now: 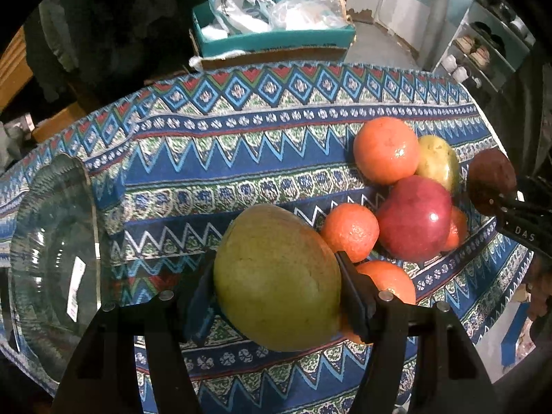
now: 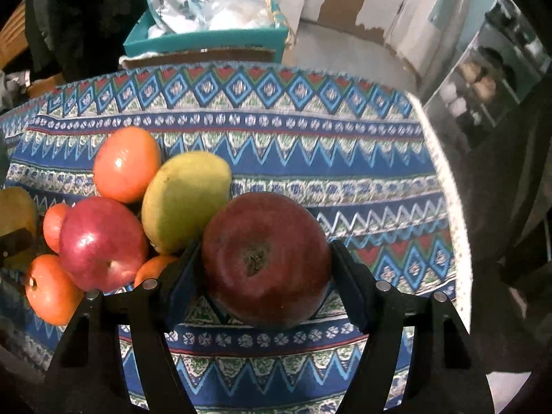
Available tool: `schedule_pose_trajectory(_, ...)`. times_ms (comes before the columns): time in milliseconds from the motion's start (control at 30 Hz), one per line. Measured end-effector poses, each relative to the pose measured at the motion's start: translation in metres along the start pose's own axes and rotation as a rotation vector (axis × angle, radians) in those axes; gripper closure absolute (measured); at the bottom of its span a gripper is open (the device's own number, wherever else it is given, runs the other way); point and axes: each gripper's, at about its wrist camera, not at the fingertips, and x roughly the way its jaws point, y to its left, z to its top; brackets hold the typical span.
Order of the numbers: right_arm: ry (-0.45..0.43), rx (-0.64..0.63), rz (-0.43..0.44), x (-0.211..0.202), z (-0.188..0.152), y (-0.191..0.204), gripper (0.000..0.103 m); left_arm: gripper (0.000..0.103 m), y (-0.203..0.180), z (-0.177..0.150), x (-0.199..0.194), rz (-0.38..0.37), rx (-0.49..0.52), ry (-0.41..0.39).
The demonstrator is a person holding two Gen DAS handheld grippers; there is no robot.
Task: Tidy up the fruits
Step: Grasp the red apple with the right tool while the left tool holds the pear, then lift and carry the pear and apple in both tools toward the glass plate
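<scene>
With my left gripper (image 1: 276, 283) clamped on the mango (image 1: 276, 276) and my right gripper (image 2: 264, 269) on the dark apple (image 2: 265, 258), I carry both slowly to the glass bowl (image 1: 51, 186) at nine o'clock.

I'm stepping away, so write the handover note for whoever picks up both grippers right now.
Left gripper: shut on the green mango, above the cloth.
Right gripper: shut on the dark red apple.
Glass bowl: at the left end of the patterned tablecloth, no fruit in it.
Pile still on the cloth: large orange, second mango, bright red apple, several small oranges.
Done: two fruits gripped.
Left: likely bring both to the bowl, then sort the pile.
</scene>
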Motion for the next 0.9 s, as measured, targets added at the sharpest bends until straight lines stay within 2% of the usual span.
schedule_pose_trajectory(200,-0.082,-0.018,-0.028,-0.026,0.005,0.005,0.031,0.035,0.000,0.001,-0.023,0.047,0.007,-0.074)
schedule_pose_trajectory(900,-0.308,-0.047,0.013,-0.118,0.020,0.025,0.031,0.035,0.005,0.004,-0.106,0.065,-0.015,-0.267)
